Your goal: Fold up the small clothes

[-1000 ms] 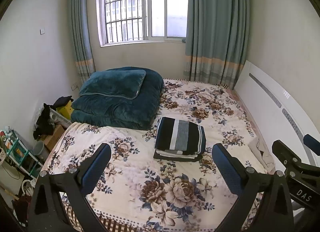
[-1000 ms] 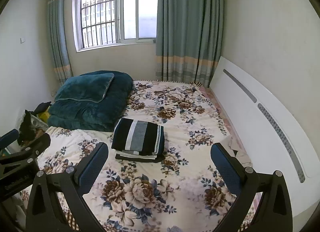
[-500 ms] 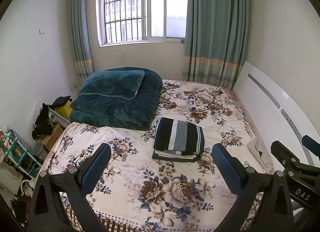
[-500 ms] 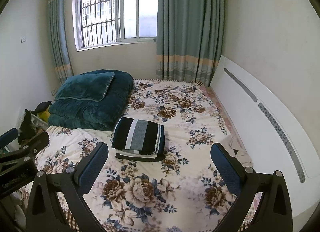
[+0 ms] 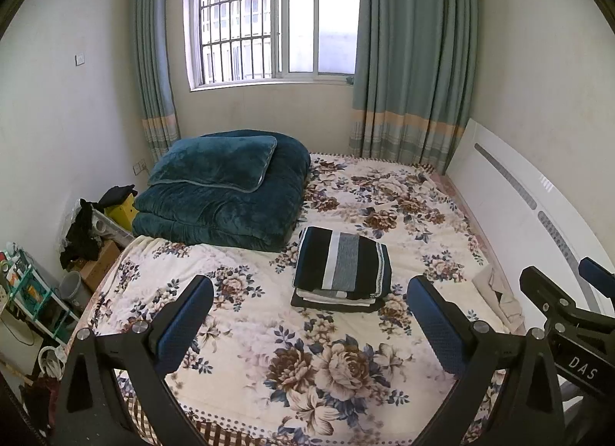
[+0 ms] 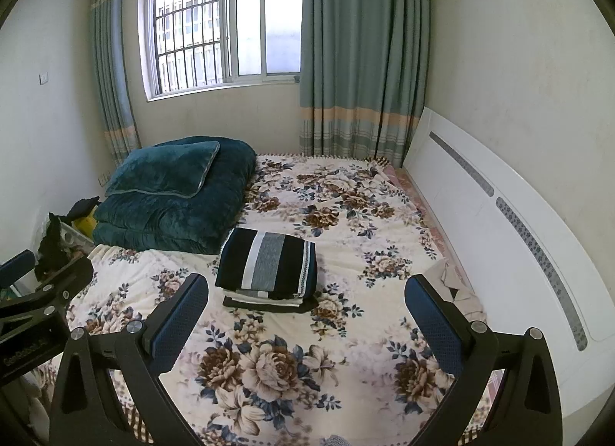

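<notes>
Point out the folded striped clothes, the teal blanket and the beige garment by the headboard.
striped clothes [image 5: 342, 259], left wrist view, grey stripe on top.
teal blanket [image 5: 230, 211], left wrist view, front fold.
beige garment [image 6: 457, 284], right wrist view, crumpled middle.

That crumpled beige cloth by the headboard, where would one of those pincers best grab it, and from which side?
The beige cloth lies bunched against the white headboard, so probably its raised upper fold, taken from above or from the bed's open side. The right gripper is nearer it, jaws wide and empty. The wall side looks blocked.
</notes>
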Demonstrator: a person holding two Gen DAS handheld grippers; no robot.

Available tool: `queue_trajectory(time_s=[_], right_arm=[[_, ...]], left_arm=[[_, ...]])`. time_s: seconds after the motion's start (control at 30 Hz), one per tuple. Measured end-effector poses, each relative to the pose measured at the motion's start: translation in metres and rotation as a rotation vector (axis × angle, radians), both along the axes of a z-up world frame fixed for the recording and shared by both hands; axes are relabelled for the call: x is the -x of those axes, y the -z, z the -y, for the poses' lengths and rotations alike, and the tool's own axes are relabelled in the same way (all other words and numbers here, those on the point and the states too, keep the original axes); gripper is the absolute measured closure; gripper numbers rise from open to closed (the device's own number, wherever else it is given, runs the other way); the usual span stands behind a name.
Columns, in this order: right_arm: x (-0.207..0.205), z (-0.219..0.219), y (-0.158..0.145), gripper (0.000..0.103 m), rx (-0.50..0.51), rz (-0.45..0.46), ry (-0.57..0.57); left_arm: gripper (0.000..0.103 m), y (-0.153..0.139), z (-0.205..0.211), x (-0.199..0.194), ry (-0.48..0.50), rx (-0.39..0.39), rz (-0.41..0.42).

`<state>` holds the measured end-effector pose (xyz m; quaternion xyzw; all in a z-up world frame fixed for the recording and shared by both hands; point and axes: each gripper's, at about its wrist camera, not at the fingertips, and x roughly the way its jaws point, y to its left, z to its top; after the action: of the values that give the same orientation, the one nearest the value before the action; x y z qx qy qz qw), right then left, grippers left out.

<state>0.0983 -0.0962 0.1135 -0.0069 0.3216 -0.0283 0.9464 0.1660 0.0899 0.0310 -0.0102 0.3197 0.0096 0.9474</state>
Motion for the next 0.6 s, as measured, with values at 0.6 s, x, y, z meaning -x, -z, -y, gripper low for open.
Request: queue_trajectory(time_s=[0.6], right_arm=[[0.0020, -0.0005, 0.0010, 0.000, -0.003, 0.003, 0.003]], left_arm=[[0.000, -0.0014, 0.0046, -0.0030, -0.001, 0.005, 0.003]])
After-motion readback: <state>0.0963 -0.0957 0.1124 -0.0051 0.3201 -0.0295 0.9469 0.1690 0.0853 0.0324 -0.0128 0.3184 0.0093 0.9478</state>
